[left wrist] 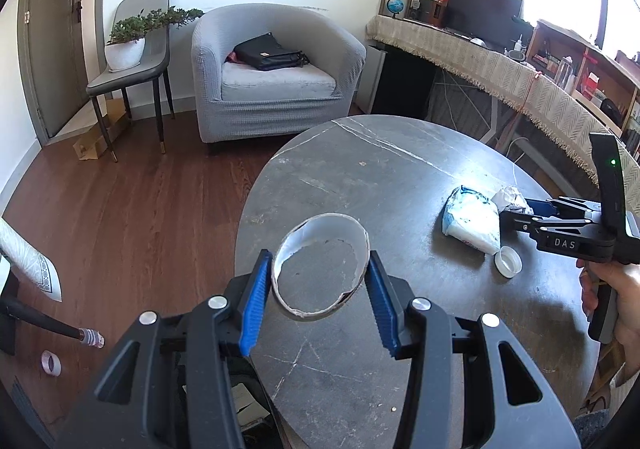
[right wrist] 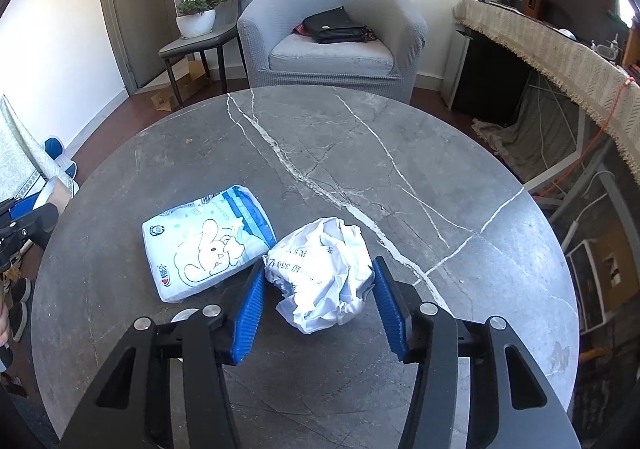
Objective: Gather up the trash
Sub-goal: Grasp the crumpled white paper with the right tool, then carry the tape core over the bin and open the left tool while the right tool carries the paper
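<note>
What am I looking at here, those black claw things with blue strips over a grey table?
Those are two hand-held grabbers, not a robot; a person's hand holds each. Each picture comes from a camera mounted on one grabber, looking along its jaws.

The left gripper holds a squashed grey cardboard ring above the round grey marble table. The right gripper has its jaws on either side of a crumpled white paper ball resting on the table; whether they already press on it is hard to tell.

Also on the table: a white and blue tissue pack with a rabbit drawing and a small white bottle cap.
</note>
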The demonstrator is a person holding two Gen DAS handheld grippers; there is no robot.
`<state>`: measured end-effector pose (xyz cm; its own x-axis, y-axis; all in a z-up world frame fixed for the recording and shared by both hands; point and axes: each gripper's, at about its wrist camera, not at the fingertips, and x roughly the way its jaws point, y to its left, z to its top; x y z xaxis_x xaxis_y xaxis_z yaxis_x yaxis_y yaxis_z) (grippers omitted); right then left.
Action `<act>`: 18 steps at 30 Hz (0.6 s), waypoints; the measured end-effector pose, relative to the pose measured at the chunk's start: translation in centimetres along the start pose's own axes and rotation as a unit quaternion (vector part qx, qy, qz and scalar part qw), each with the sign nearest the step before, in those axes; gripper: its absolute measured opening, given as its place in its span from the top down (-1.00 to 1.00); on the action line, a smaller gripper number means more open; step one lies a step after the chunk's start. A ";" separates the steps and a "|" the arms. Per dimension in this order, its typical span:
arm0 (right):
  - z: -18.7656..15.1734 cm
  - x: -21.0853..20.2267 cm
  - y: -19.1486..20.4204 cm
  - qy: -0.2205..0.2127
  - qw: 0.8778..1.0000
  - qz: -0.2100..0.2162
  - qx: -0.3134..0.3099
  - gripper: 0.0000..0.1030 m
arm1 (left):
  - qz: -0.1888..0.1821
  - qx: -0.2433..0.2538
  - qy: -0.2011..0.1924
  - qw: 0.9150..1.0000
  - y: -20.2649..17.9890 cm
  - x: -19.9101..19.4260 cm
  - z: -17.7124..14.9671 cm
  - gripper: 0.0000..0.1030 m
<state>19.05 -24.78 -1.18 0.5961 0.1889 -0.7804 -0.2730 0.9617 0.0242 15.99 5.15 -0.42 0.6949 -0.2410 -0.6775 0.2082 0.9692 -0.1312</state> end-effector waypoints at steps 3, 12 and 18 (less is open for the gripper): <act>0.1 -0.3 0.1 0.000 1.000 0.005 0.003 0.00 | 0.005 -0.003 0.000 1.000 0.4 -0.4 -0.4 0.04; 1.4 -4.0 2.3 -0.051 0.998 0.022 0.002 -0.01 | 0.028 -0.026 -0.005 0.999 2.5 -1.8 -1.1 0.04; 2.2 -4.0 5.7 -0.063 0.996 0.064 -0.016 -0.01 | 0.061 -0.043 -0.006 0.997 4.7 -2.8 -1.8 0.04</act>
<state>16.80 -19.63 3.49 0.6441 0.3346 -0.6878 -0.3758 0.9217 0.0965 13.73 10.50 -0.45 0.7203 -0.1202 -0.6832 0.0611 0.9920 -0.1102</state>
